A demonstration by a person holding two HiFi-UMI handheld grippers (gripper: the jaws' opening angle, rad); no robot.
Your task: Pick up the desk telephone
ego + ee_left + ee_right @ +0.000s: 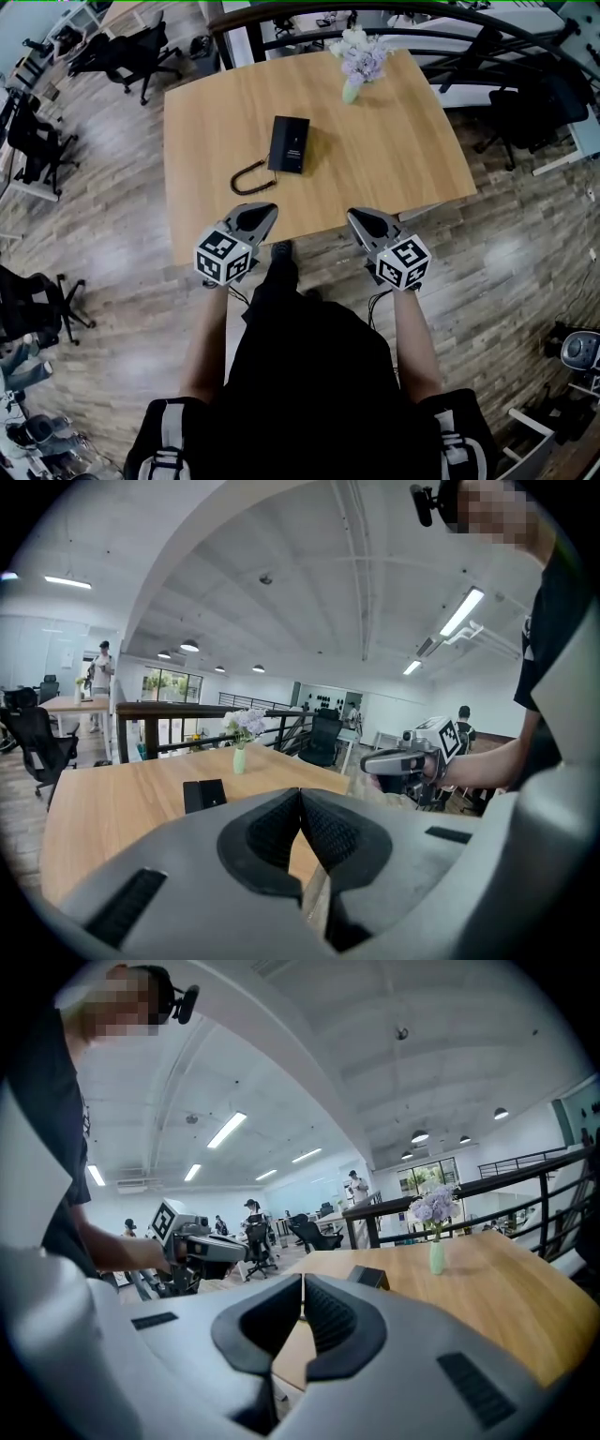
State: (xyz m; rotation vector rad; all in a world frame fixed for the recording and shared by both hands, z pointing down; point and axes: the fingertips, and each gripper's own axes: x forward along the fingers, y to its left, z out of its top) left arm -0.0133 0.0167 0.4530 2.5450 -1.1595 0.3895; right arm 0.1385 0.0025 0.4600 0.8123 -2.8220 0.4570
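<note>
Black rectangular desk telephone (pixel 289 144) lies flat near the middle of the light wooden table (pixel 403 150). Its curly black cord (pixel 249 178) loops from the near-left corner toward the table's near edge. I see bare tabletop on every side of it. The only other thing up there is a pale green vase of lilac flowers (pixel 354 66) by the far edge, well apart from the phone. My left gripper (pixel 270 208) and right gripper (pixel 352 215) hover with their tips just over the near edge. The phone lies ahead of them, closer to the left one's line. Both have their jaws pressed together on nothing. Black office chairs (pixel 131 52) stand on the wood-plank floor (pixel 112 234) off the far-left corner. A dark railing (pixel 159 708) runs behind the far edge.
</note>
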